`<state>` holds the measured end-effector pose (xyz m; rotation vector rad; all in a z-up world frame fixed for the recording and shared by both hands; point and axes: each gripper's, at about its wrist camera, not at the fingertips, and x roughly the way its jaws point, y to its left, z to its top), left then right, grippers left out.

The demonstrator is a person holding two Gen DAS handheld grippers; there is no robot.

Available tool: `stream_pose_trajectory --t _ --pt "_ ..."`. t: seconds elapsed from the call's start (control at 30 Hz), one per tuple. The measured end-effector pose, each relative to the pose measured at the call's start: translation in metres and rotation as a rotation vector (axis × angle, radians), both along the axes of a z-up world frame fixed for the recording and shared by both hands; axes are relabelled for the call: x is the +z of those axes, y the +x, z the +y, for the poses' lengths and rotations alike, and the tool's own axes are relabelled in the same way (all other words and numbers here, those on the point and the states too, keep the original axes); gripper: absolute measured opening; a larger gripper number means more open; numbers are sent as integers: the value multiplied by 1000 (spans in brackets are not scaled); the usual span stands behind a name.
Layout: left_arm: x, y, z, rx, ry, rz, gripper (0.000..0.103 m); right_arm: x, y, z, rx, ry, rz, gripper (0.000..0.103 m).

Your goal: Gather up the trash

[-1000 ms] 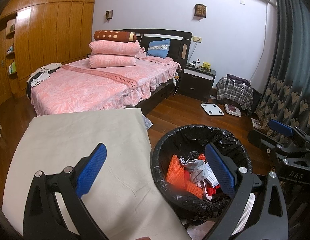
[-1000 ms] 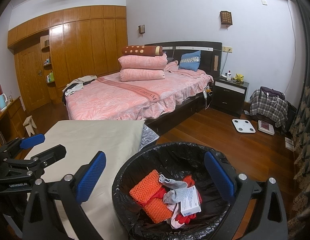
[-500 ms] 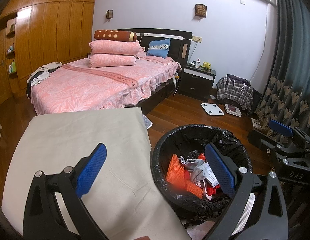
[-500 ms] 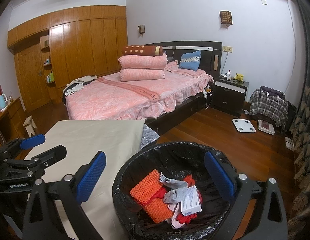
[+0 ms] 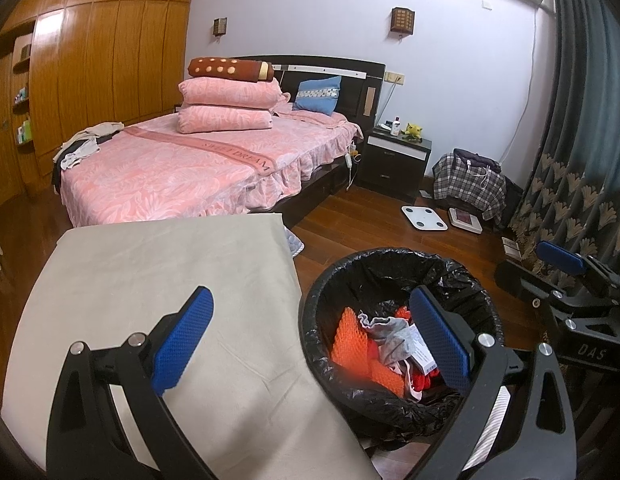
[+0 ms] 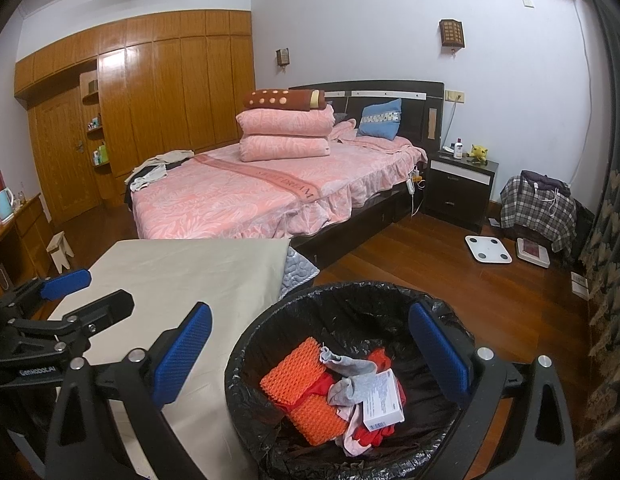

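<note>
Bedroom scene, two wrist views. Lower centre of left wrist view: left gripper (image 5: 310, 342), jaws spread wide, nothing between the blue pads (image 5: 182, 340); same gripper visible at far left of right wrist view (image 6: 76, 294), also parted and empty. Lower centre of right wrist view: right gripper (image 6: 310, 354), jaws wide apart, holding nothing; seen again at right edge of left wrist view (image 5: 550, 268). Lower right of left wrist view, lower centre of right wrist view: round trash bin (image 5: 322, 308) (image 6: 246, 344) lined with a black bag, standing on the wooden floor (image 6: 410, 264) just beside a table covered in beige cloth (image 5: 158, 272) (image 6: 182, 272). Inside the bin: orange foam netting (image 6: 294, 376), a grey sock (image 6: 350, 372), a small white printed box (image 6: 384, 400) lying on top, and red fabric (image 6: 370, 436) beneath. Upper centre of both views: bed (image 6: 250, 200) with pink spread, two folded pink quilts, a brown dotted bolster and a blue cushion. Right of bed: dark nightstand (image 6: 462, 188); white bathroom scale (image 6: 488, 249) on the floor; plaid cloth draped over an object at the wall (image 6: 538, 208). Left: wooden wardrobe wall (image 6: 170, 92).
</note>
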<state>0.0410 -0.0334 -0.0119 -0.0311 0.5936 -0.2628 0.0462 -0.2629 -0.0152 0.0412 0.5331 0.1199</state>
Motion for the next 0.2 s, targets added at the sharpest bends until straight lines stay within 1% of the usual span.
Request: stream_pose_trajectory --t 0.2 --pt "0 0 0 2 0 1 96 0 0 0 0 -1 0 97"
